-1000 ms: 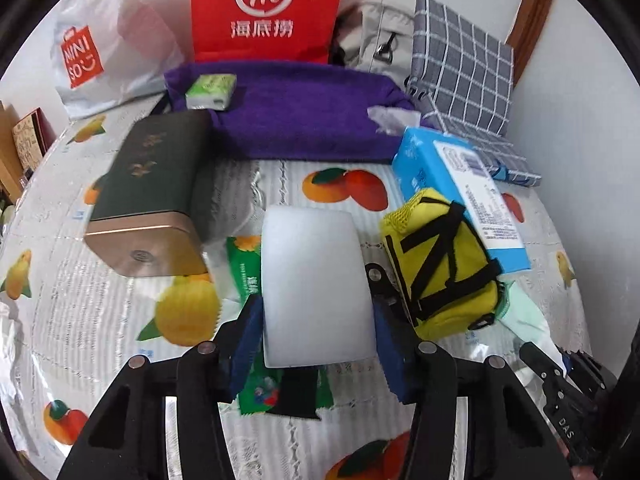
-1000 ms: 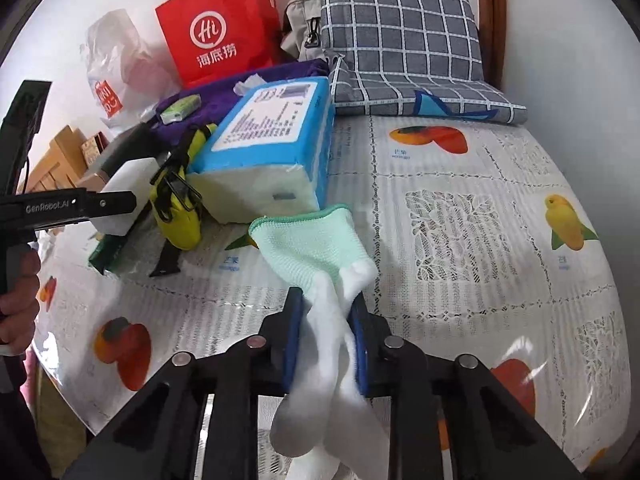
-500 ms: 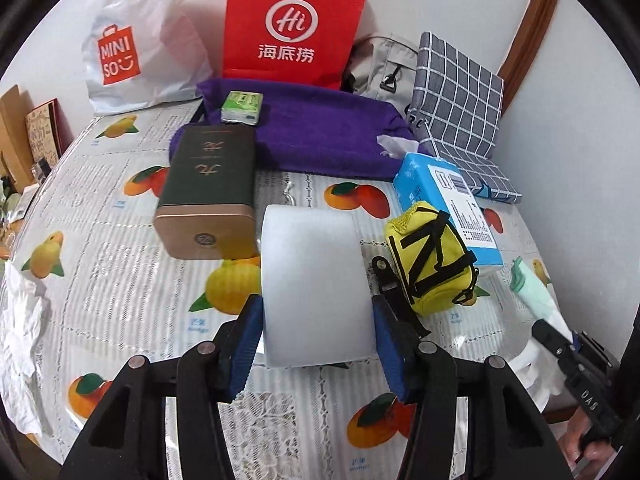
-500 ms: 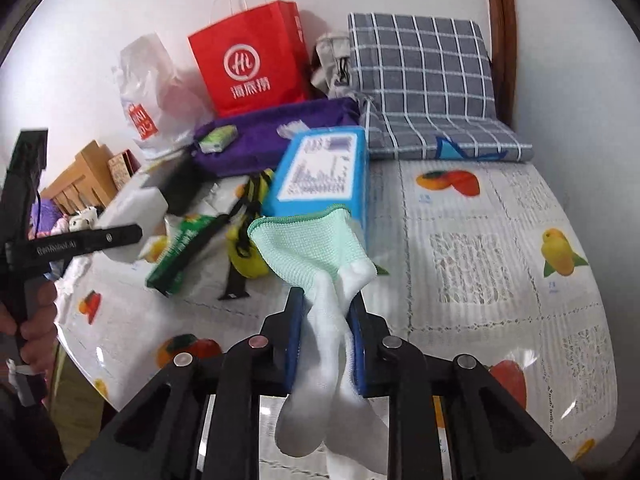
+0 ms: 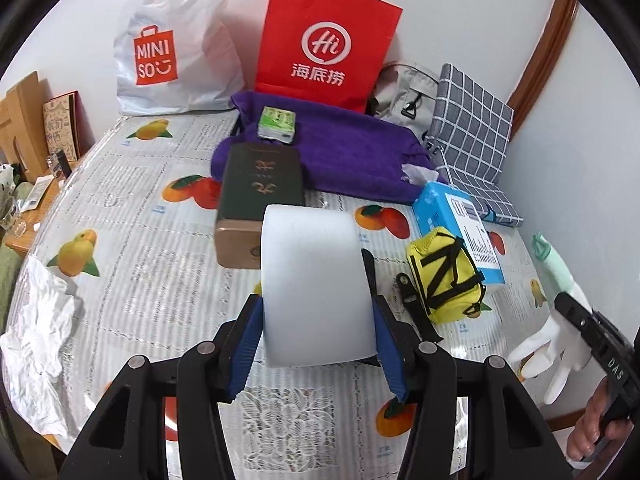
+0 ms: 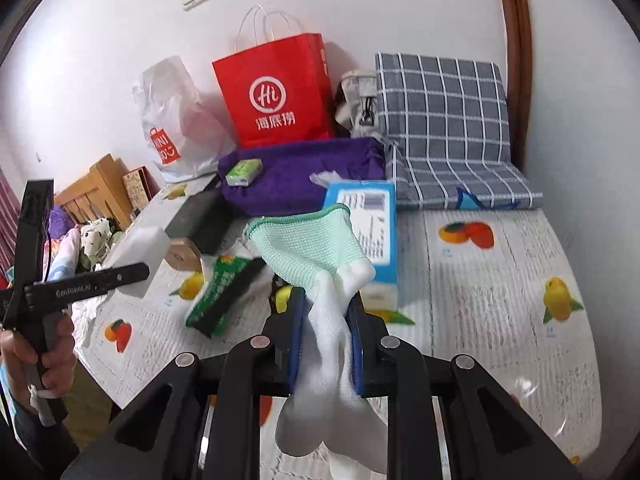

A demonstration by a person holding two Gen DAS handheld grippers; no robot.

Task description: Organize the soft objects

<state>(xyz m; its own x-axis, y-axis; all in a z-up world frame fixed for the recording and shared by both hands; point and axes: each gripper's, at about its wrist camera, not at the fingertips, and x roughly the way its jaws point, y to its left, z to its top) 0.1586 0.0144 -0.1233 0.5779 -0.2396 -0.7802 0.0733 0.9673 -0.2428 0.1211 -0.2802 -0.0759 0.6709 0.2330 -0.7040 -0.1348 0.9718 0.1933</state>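
My left gripper [image 5: 316, 312] is shut on a white foam sponge block [image 5: 316, 280] and holds it well above the table; the block also shows in the right wrist view [image 6: 142, 246]. My right gripper [image 6: 326, 308] is shut on a white glove with a mint-green cuff [image 6: 316, 240], which hangs limp above the table; it also shows in the left wrist view [image 5: 554, 316]. A yellow pouch with black straps [image 5: 444, 276] lies on the fruit-print tablecloth [image 5: 160, 264].
A dark green tin box [image 5: 260, 192], a blue tissue pack [image 5: 460, 220], a purple towel [image 5: 352, 156] with a small green pack [image 5: 277, 122], a green snack packet [image 6: 222, 292], a red paper bag [image 5: 328, 40], a white plastic bag [image 5: 172, 44] and a checked cushion [image 6: 444, 124] sit here. Crumpled white paper [image 5: 36, 344] lies at the left edge.
Both grippers have lifted and pulled back from the table with their loads, so more of the table and the bags at the back comes into view.
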